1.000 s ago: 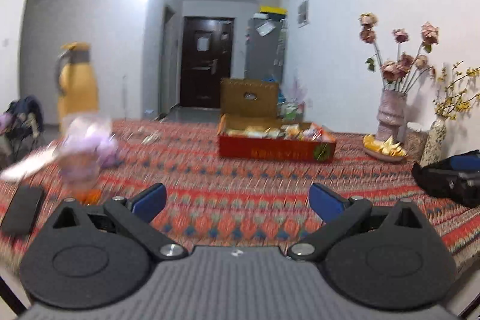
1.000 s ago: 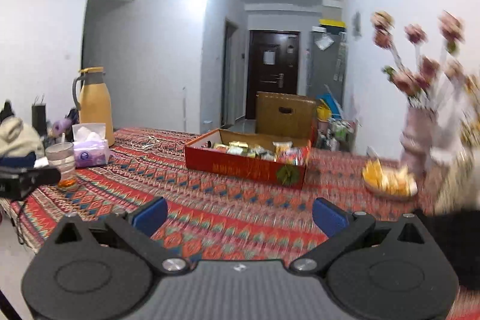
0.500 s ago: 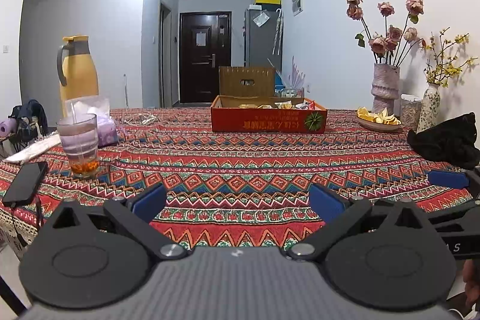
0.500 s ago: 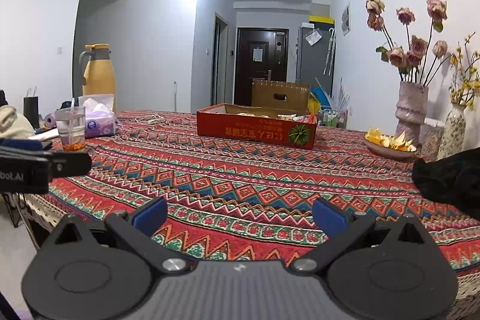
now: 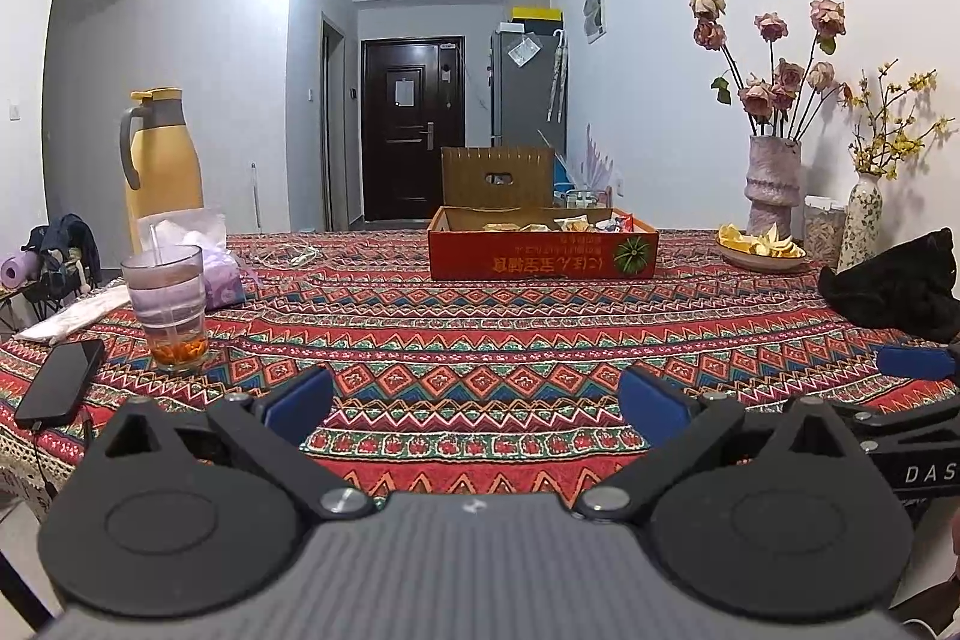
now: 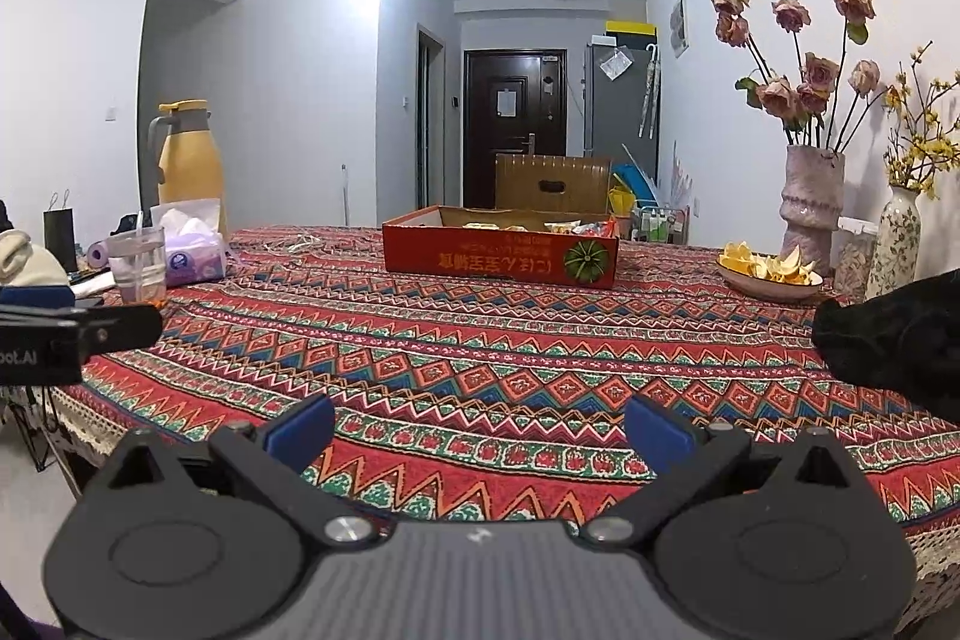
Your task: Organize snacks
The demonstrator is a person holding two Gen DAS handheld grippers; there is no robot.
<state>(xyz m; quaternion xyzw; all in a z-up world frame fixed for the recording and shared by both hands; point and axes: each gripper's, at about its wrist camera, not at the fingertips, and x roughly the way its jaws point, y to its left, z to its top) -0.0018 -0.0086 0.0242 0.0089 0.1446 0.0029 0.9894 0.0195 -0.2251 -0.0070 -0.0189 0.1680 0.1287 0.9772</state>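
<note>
- Low at the near edge of a worktop (image 5: 480, 340) covered in a red patterned cloth, the left gripper (image 5: 474, 403) is held with its blue-padded fingers (image 5: 298, 398) spread wide and nothing between them.
- Beside it, the right gripper (image 6: 478, 424) is also held at the near edge, its fingers (image 6: 300, 430) likewise released and empty.
- In the left wrist view, part of the right gripper shows at the right border; in the right wrist view, part of the left gripper shows at the left border.
- Far across the worktop, well apart from both grippers, sits a shallow red cardboard box (image 5: 543, 259) with a raised brown flap behind it.
- Wrapped snacks (image 5: 564, 223) lie inside that box; only their tops show above the rim, too small to identify singly.
- Toward the left stands a clear glass (image 5: 168, 307) with a straw and some orange bits at the bottom.
- Just behind the glass is a purple tissue pack (image 5: 210, 256), and behind that a tall yellow thermos jug (image 5: 159, 157).
- A dark phone (image 5: 60, 391) lies flat at the left edge, near the glass.
- On the right, a dish of orange peel (image 5: 762, 250) sits near a pink vase of dried roses (image 5: 774, 184).
- A smaller vase with yellow blossoms (image 5: 861, 220) stands beside it.
- A black bundle of cloth (image 5: 900, 289) rests on the right side of the worktop.
</note>
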